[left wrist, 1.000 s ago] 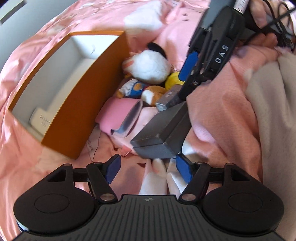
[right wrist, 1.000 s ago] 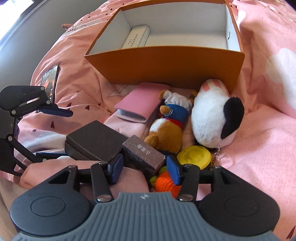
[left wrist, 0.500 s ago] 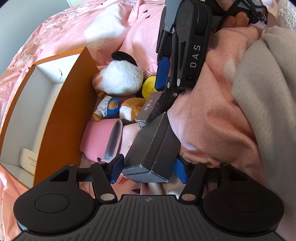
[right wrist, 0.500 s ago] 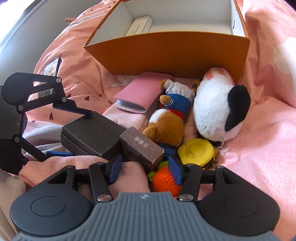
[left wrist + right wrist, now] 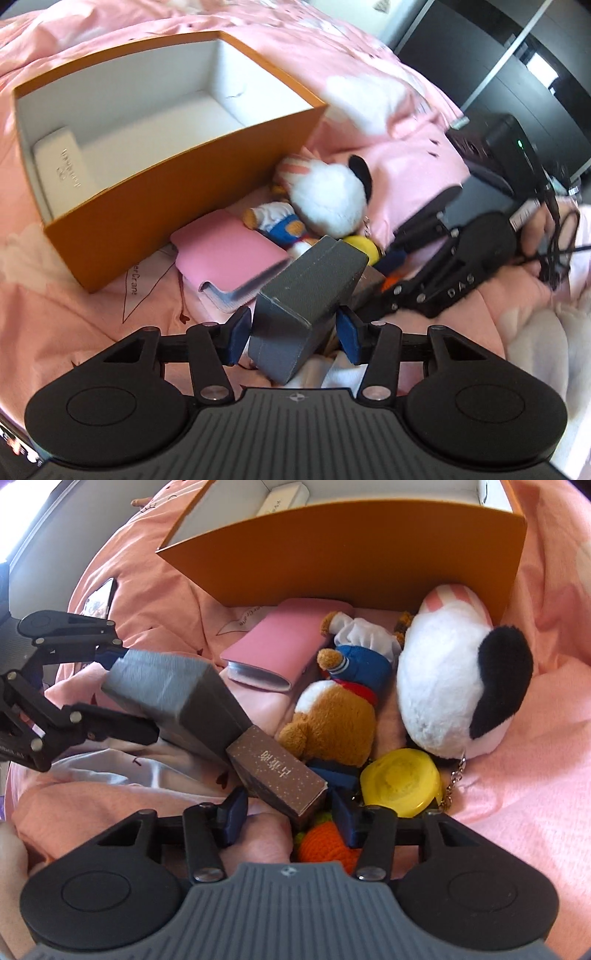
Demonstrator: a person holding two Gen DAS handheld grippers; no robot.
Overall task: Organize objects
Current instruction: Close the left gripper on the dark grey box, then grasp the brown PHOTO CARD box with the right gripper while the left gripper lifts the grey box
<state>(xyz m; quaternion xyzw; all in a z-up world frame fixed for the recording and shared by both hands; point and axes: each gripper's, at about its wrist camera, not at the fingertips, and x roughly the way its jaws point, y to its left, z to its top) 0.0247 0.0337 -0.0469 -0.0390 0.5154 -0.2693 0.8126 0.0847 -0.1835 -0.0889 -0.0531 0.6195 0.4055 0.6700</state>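
My left gripper point(image 5: 294, 334) has a dark grey box point(image 5: 310, 291) between its blue pads. The jaws are closing and both pads press its sides. In the right wrist view the grey box point(image 5: 173, 690) hangs tilted in the left gripper point(image 5: 129, 690), its low end against a brown speckled box point(image 5: 277, 775). My right gripper point(image 5: 290, 814) straddles the near end of the brown box. Its jaws are closing, with a gap still showing at the left pad. The open orange box point(image 5: 177, 192) stands behind, with a white case point(image 5: 62, 166) inside.
On the pink bedding in front of the orange box point(image 5: 351, 554) lie a pink pouch point(image 5: 280, 642), a bear plush in blue point(image 5: 332, 716), a white plush with a black ear point(image 5: 443, 686), a yellow lid point(image 5: 402, 782) and an orange crochet toy point(image 5: 325, 845). A phone point(image 5: 99, 598) lies at the left.
The left gripper rolled, moved in around the grey box, narrowed onto it and tipped it up. The right gripper sank toward the brown box and its jaws narrowed.
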